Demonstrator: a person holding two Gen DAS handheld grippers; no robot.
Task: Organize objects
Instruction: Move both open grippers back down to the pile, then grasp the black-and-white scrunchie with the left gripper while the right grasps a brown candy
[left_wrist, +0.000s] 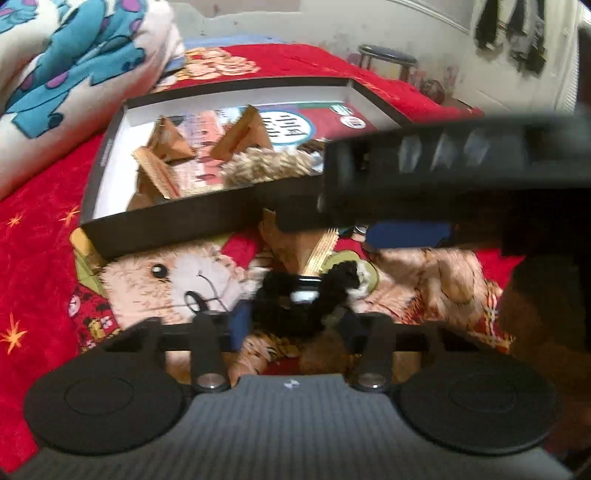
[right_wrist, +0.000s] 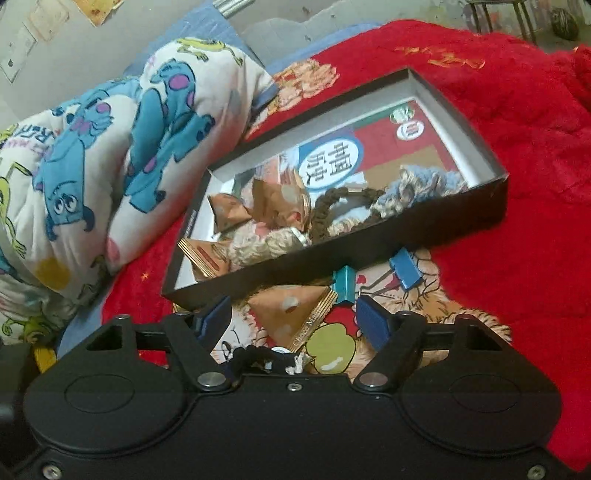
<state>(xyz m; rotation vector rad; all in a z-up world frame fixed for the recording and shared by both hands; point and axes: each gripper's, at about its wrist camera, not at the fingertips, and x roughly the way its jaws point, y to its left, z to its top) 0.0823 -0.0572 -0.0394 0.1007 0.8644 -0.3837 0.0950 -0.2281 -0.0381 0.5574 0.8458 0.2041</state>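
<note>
Left wrist view: a shallow black box (left_wrist: 177, 221) lies at twelve o'clock on the red blanket (left_wrist: 37, 240), holding brown triangular packets, fuzzy ties and a printed card. A quilt with blue monsters (left_wrist: 74, 55) is bunched at ten o'clock. The right tongs (left_wrist: 443, 166) cross the frame at two o'clock as a dark, blurred bar and cover the box's right near corner.

The left tongs (left_wrist: 295, 317) stand narrow, their blue pads against either side of a black fuzzy tie (left_wrist: 295, 295) that fills the gap; blur makes the contact hard to judge.

In the right wrist view the right tongs (right_wrist: 293, 308) stand wide. A brown triangular packet (right_wrist: 291, 310) lies between the pads, touching neither. A teal binder clip (right_wrist: 345, 284) sits at one o'clock from it, against the box wall (right_wrist: 406, 236), and a blue binder clip (right_wrist: 406, 271) lies just beside that. The tie shows only as a dark tuft at six o'clock, cut off by the tongs' body.
</note>
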